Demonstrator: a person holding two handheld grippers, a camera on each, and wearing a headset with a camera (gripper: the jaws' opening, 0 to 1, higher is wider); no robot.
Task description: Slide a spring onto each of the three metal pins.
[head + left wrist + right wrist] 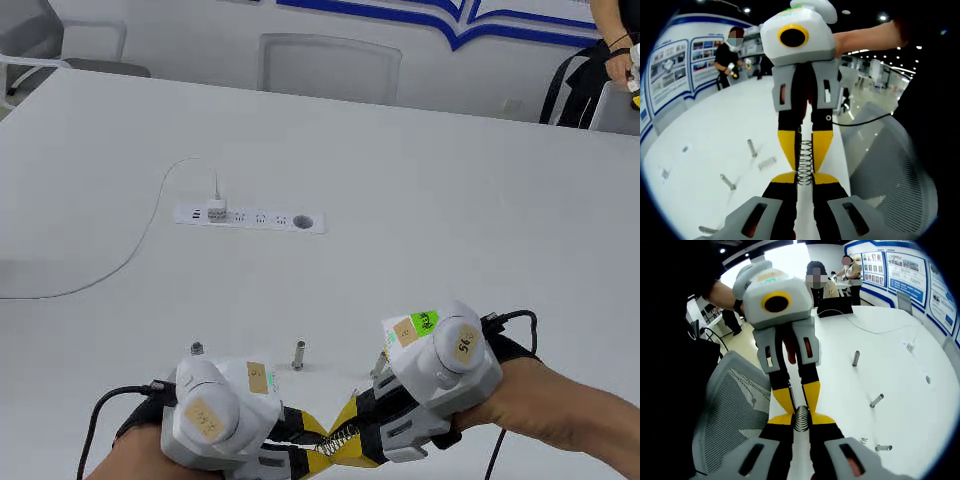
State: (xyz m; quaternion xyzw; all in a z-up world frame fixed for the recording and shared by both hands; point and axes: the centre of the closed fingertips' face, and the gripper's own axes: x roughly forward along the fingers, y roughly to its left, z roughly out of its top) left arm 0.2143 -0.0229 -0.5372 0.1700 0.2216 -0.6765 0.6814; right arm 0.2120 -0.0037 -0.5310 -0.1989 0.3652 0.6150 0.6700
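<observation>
Three short metal pins [197, 349] [298, 355] [380, 365] stand in a row on the white table [400, 200]. Just in front of them the two grippers face each other tip to tip above the table's near edge. A small steel spring [340, 437] spans the gap between them. My left gripper [805, 179] is shut on one end of the spring [805, 160]. At the other end, my right gripper [801, 420] is shut on the spring [801, 419], seen end-on. Another loose spring [767, 162] lies on the table near a pin [752, 147].
A white power strip [250, 217] with a plugged-in cable [150, 230] lies mid-table. Grey chairs [330, 65] stand at the far side, and a person [615, 40] is at the far right. A mesh chair [735, 400] sits just off the near edge.
</observation>
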